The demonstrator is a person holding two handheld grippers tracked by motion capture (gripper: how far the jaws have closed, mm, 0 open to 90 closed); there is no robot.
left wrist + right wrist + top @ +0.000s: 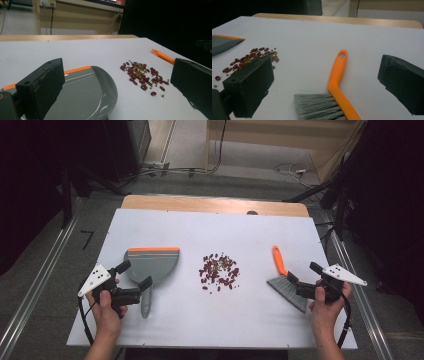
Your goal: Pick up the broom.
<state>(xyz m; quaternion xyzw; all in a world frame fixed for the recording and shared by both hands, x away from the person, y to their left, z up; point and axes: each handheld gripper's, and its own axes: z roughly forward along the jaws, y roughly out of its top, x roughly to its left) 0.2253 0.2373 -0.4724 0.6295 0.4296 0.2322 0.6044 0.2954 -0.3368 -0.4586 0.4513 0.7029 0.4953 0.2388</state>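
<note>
A grey dustpan with an orange front lip lies left of centre on the white table, its handle pointing toward me. My left gripper is open, its jaws on either side of the pan's rear near the handle. In the left gripper view the dustpan lies low between the open jaws of that gripper. A pile of red and small green beans sits mid-table. My right gripper is open around the brush. The brush's orange handle and grey bristles lie between the jaws.
A strip of bare wooden tabletop shows along the far edge. Metal rails run along the floor on both sides. Cables lie on the floor beyond the table. Bare white surface surrounds the beans.
</note>
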